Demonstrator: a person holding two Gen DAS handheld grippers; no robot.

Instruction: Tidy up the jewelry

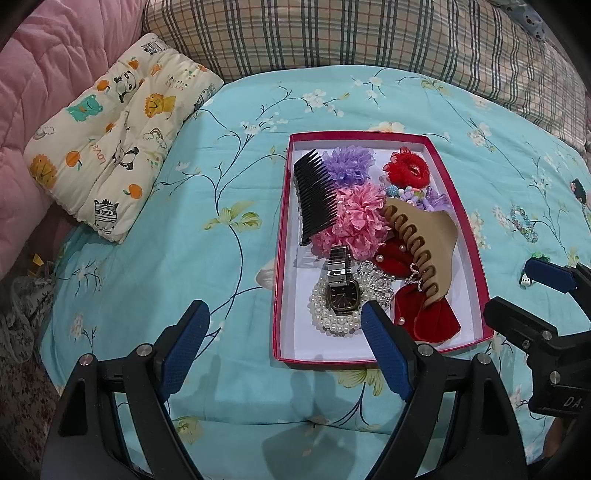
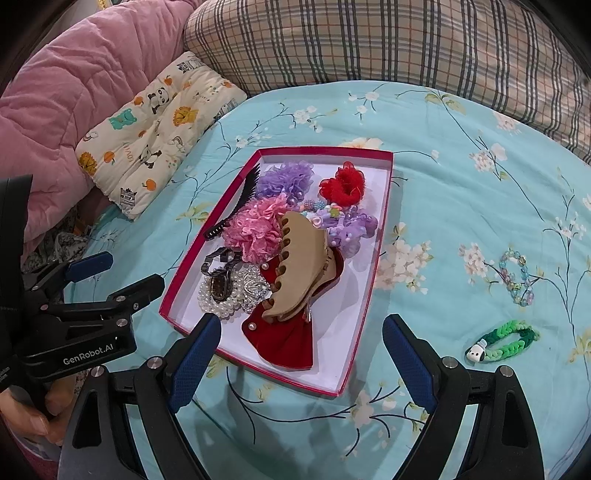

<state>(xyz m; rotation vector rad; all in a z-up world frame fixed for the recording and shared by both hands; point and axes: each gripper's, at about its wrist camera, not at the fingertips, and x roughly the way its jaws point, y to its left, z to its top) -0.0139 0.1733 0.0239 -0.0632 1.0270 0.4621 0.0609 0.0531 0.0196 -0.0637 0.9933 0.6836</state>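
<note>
A red-rimmed white box lies on the blue floral bedspread. It holds a black comb, pink and purple scrunchies, a red scrunchie, a beige claw clip, a wristwatch on a pearl bracelet, and a red bow. A green braided bracelet and a beaded bracelet lie on the bedspread right of the box. My left gripper is open and empty at the box's near left corner. My right gripper is open and empty over the box's near end.
An animal-print pillow and a pink quilt lie at the left. A plaid blanket runs along the back. The bed's edge drops off at the lower left.
</note>
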